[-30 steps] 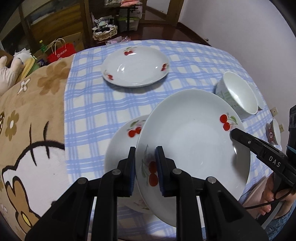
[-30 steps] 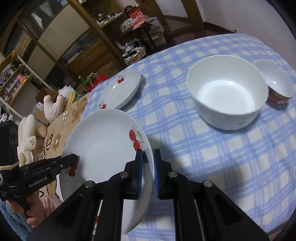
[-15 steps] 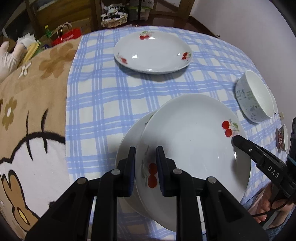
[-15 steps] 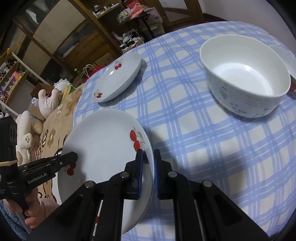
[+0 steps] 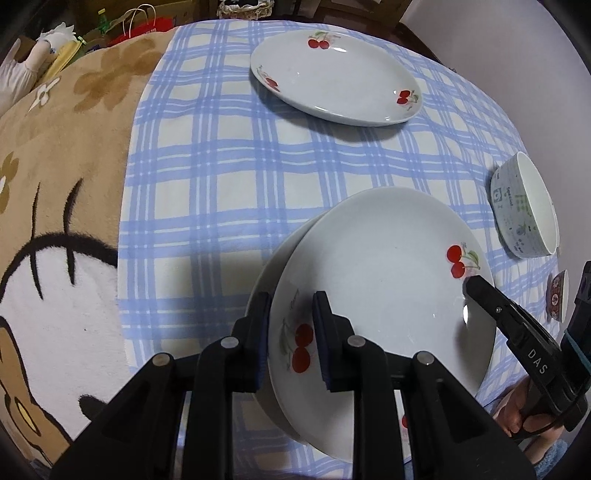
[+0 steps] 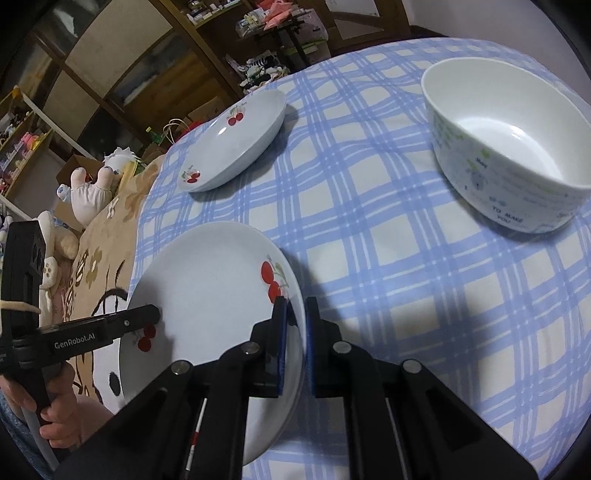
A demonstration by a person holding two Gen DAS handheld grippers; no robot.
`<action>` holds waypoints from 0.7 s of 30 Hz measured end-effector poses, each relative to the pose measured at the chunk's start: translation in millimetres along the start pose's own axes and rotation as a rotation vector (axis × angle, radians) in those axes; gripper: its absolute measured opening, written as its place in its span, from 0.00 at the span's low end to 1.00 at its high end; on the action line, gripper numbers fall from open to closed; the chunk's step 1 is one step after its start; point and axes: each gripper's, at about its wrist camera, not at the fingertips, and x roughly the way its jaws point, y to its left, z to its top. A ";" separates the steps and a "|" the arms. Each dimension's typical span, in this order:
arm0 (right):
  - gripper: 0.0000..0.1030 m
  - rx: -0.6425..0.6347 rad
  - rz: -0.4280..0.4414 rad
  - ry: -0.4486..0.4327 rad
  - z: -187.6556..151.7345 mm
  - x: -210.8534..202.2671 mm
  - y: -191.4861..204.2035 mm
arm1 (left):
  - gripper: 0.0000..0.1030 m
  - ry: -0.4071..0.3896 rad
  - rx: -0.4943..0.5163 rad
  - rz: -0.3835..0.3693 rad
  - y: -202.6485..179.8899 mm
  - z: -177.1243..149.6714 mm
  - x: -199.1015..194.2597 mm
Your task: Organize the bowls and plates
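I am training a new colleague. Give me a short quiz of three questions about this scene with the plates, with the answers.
1. True or false: only the left gripper clamps the held plate.
2. How many plates show in the left wrist view? A two, B three, C four.
3. Fill in: the large bowl stands on the checked ___.

Key
1. False: the right gripper clamps its rim too.
2. B: held plate, plate beneath, far plate.
3. cloth

Blue-checked cloth (image 5: pixel 236 177) covering the desk, beside a tan cartoon blanket (image 5: pixel 55 229). Plush toys (image 6: pixel 92 188) and a red bag (image 5: pixel 142 27) beyond the blanket. Wooden shelves (image 6: pixel 122 62) in the background.
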 end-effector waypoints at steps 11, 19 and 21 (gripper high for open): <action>0.10 0.005 -0.009 -0.019 -3.3 -2.7 0.8 | 0.22 0.015 0.023 0.028 -3.4 -2.9 0.1; 0.10 0.002 -0.009 -0.027 -4.9 -9.5 -0.6 | 0.22 0.017 0.017 0.044 -2.2 -5.7 -3.3; 0.10 0.001 -0.007 -0.026 -5.6 -9.6 -1.1 | 0.22 0.019 0.017 0.052 -1.9 -7.5 -4.3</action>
